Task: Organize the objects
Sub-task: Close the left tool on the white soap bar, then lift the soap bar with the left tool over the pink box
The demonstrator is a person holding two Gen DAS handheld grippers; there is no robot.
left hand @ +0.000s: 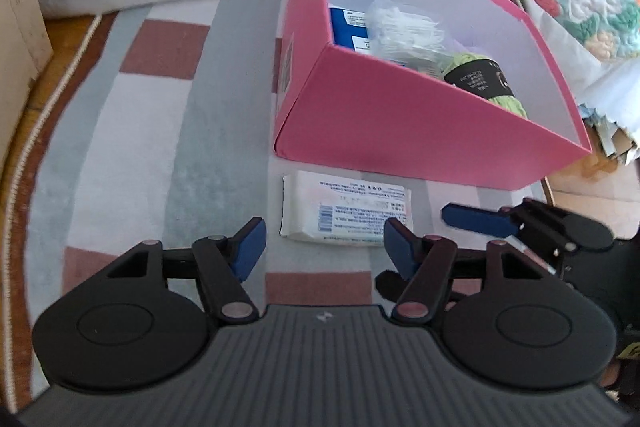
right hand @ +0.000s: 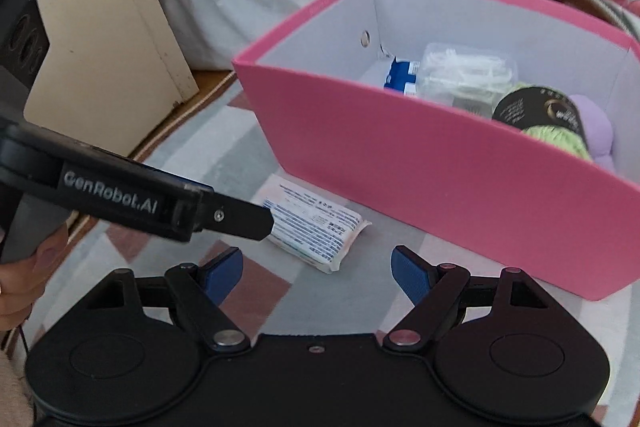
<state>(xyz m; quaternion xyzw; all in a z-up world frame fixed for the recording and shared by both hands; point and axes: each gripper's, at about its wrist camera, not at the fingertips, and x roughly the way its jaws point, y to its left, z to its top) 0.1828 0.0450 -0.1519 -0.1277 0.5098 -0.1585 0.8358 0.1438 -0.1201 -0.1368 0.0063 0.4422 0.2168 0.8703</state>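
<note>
Blue-padded fingers (left hand: 249, 247) of my left gripper (left hand: 322, 243) stand wide apart and empty, low over the striped rug (left hand: 140, 147), framing the white tissue pack (left hand: 346, 209). It lies flat just beside the pink box (left hand: 400, 131), likely the last item to go in beside the green yarn (left hand: 480, 75). My right gripper (right hand: 318, 273) is likewise spread, empty, angled toward the pack.

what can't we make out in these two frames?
- Box floor: left wrist view, the pink box near wall hides it.
- Purple item: right wrist view, mostly behind the green yarn and the wall.
- Tissue pack print: too small to read in both views; left claw arm covers its corner in the right wrist view.
</note>
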